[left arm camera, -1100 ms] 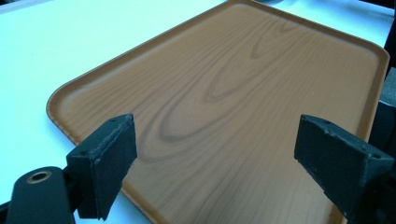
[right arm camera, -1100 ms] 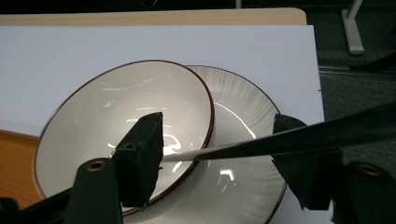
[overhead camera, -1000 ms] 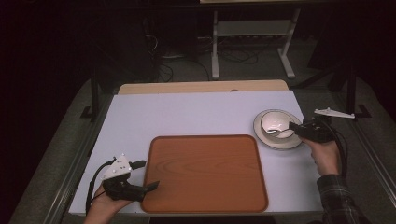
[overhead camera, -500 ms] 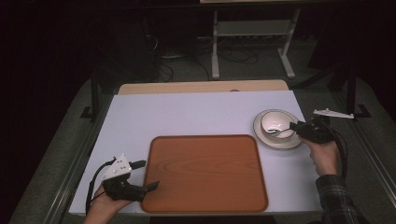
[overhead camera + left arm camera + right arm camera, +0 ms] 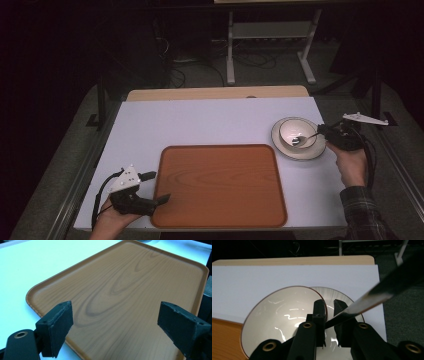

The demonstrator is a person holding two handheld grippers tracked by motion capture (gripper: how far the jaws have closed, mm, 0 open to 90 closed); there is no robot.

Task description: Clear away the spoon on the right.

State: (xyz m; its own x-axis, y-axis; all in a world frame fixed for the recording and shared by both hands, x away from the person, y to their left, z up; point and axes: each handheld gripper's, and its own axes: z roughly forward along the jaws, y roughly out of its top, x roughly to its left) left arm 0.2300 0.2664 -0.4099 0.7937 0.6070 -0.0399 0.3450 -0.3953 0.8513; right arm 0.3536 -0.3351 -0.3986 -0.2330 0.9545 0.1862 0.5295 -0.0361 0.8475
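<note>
A white bowl stands on a white plate at the table's right side. A metal spoon rests with its head in the bowl and its handle pointing right. My right gripper has just been closing its jaws, and they now pinch the spoon's handle between them. A brown wood-grain tray lies empty at the front centre. My left gripper is open, its jaws spread over the tray's front left corner.
The white table top has a wooden strip along its far edge. Beyond it, a metal stand and cables sit on the dark floor. Metal rails run along both sides of the table.
The right gripper's jaws have drawn together around the spoon handle. Both hands, the bowl and the tray stay where they were.
</note>
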